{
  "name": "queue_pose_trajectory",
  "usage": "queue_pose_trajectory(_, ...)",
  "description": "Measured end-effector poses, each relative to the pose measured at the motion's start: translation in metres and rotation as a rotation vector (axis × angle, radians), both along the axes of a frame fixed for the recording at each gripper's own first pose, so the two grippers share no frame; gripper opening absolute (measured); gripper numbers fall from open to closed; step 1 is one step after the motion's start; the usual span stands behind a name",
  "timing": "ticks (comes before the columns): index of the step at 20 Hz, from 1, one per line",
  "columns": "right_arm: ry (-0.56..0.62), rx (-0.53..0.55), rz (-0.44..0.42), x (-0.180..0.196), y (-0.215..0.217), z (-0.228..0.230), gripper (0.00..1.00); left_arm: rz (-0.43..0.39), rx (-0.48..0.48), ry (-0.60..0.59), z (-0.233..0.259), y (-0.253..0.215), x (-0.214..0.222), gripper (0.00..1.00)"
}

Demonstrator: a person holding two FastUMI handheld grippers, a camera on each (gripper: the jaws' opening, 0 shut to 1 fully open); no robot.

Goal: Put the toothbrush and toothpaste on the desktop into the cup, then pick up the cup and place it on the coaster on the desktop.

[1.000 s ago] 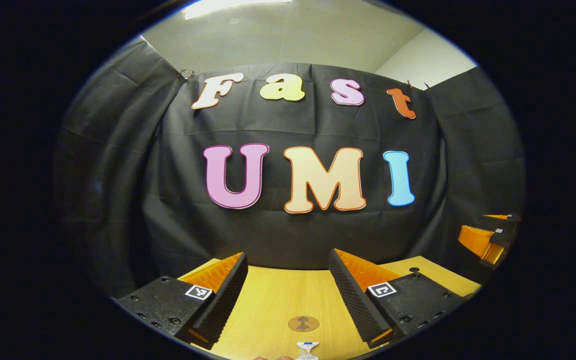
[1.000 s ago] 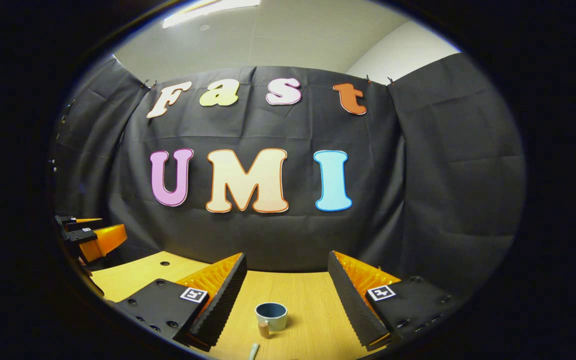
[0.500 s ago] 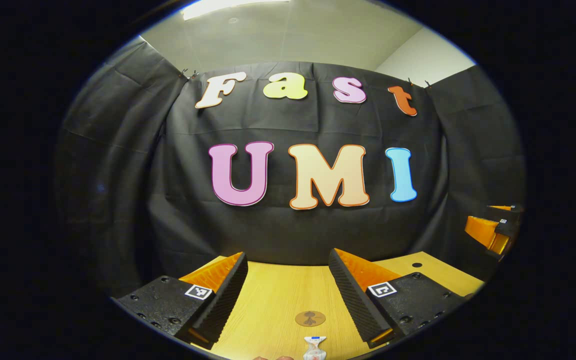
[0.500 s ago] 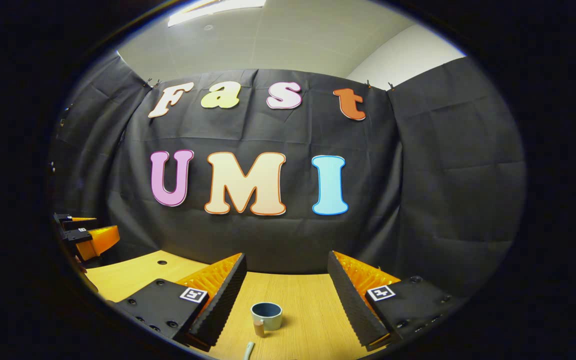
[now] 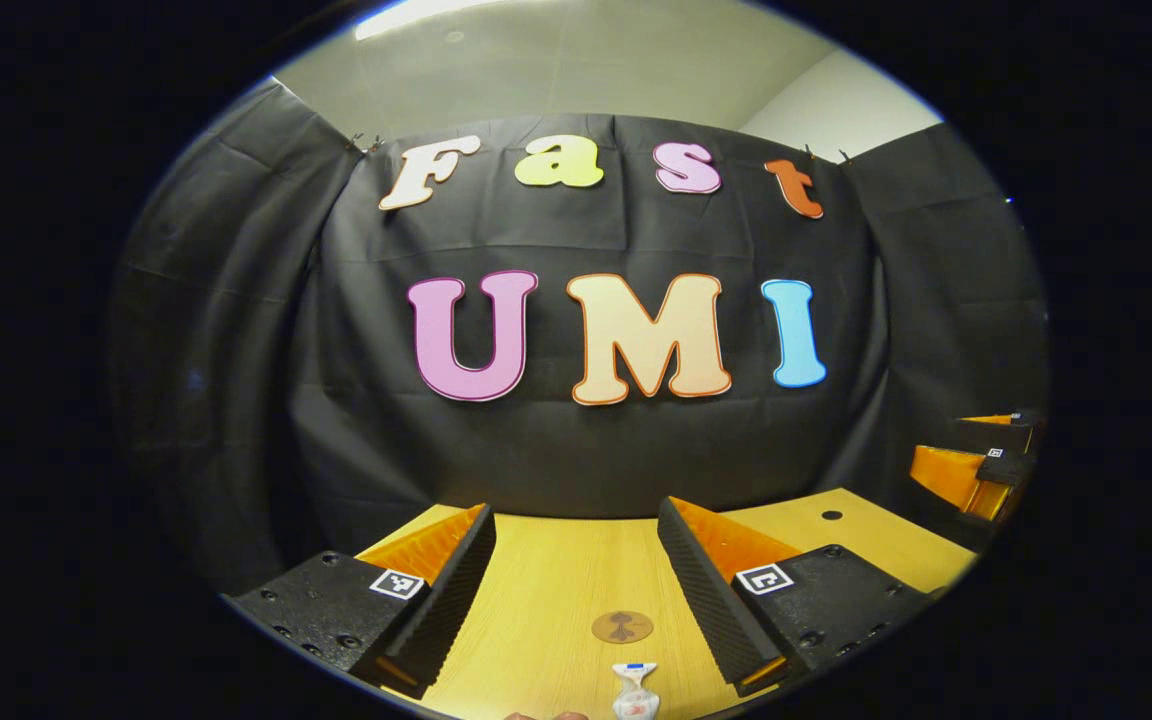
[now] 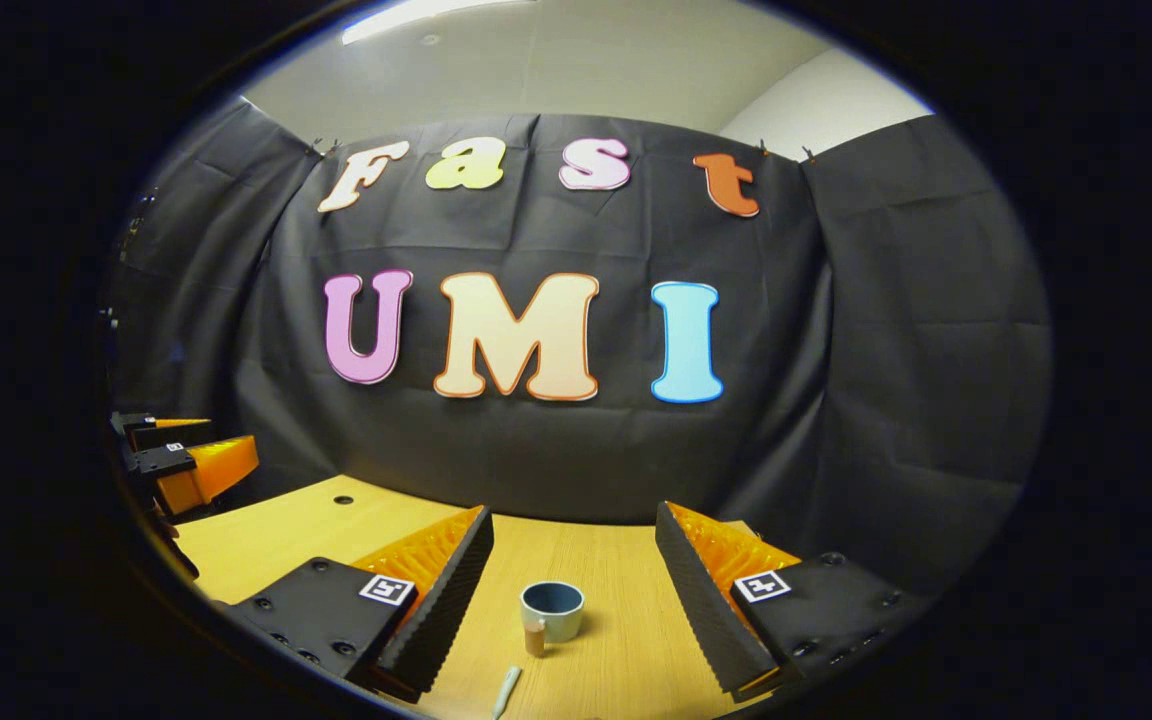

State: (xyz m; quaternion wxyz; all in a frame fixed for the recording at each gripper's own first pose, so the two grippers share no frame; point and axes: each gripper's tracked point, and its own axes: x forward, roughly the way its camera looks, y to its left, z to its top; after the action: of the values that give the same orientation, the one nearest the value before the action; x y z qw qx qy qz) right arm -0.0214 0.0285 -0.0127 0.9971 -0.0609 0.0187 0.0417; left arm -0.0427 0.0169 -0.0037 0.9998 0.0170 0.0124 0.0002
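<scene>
Left gripper (image 5: 576,590): held above the bench (image 5: 556,570), its 2 fingers spread wide with nothing between them but bare wood. Coaster (image 5: 622,627): a small round brown disc, flat on the bench just ahead of this gripper, in the gap between the fingers and closer to the right one. Toothpaste (image 5: 635,690): a small white tube with a crimped end, lying nearer than the coaster, at the lower edge of the left gripper view, apart from both fingers. Right gripper (image 6: 573,590): likewise held over the bench (image 6: 276,530), jaws wide apart and gripping nothing. Cup (image 6: 551,611): a blue-grey cup with a darker inside, standing upright on the bench ahead of this gripper, centred between the 2 fingers and touching neither; a short brown handle faces the gripper. Toothbrush (image 6: 505,691): only a pale slim end is seen, lying nearer than the cup and slightly toward the left finger. Each gripper also appears far off at the side edge of the other gripper's view, well apart from it.
</scene>
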Motion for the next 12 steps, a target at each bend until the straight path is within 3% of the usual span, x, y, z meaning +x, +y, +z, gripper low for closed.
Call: queue_pose_trajectory(12,0.354,-0.082,0.076,0.017,0.027,-0.119,1.0,0.015,0.025,-0.005,0.001,0.009,0.01,0.96)
